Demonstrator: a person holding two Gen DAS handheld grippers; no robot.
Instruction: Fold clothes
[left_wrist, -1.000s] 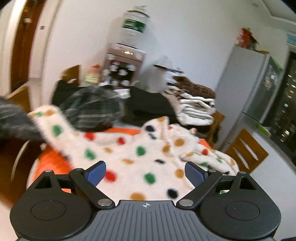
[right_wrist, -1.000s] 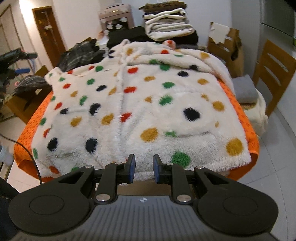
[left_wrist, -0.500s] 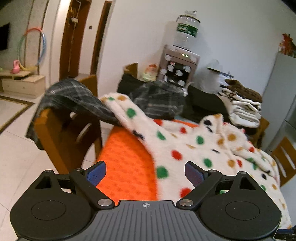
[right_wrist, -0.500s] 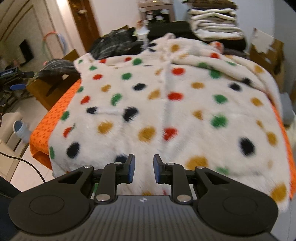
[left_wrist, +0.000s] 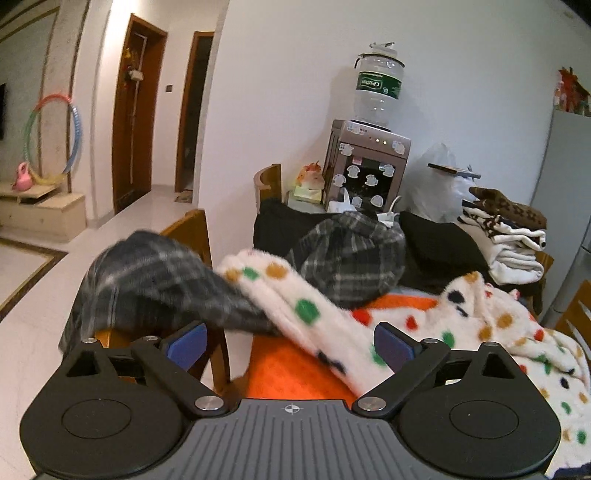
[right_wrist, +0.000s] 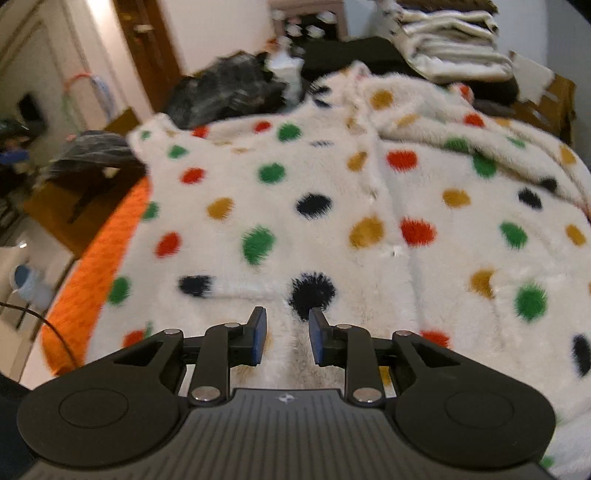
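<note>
Fleecy white garment with red, green, mustard and black dots (right_wrist: 332, 206) lies spread flat over the desk with the orange textured cover (right_wrist: 92, 273), filling most of the right wrist view; one sleeve (left_wrist: 295, 302) reaches out toward the desk's far left corner, where its end lies against a dark grey plaid cloth draped over a wooden chair back (left_wrist: 155, 280). The orange cover shows bare along the left edge and under that sleeve

The right claw (right_wrist: 284, 334) points down over the near hem of the dotted garment, just short of a black dot; its blue-padded jaws stand a narrow gap apart and are opening, with only fleece seen beneath the gap and nothing pinched between the pads. The left claw (left_wrist: 291, 345) has its jaws spread wide and empty, hovering over the orange cover at the desk's left side, with the dotted sleeve crossing just beyond its right finger

Behind the garment sit a second crumpled grey plaid cloth (left_wrist: 351, 258), black folded clothing (left_wrist: 439, 251) and a stack of folded white and brown textiles (left_wrist: 506, 240). A water dispenser with an upturned bottle (left_wrist: 369, 155) stands against the white wall
</note>
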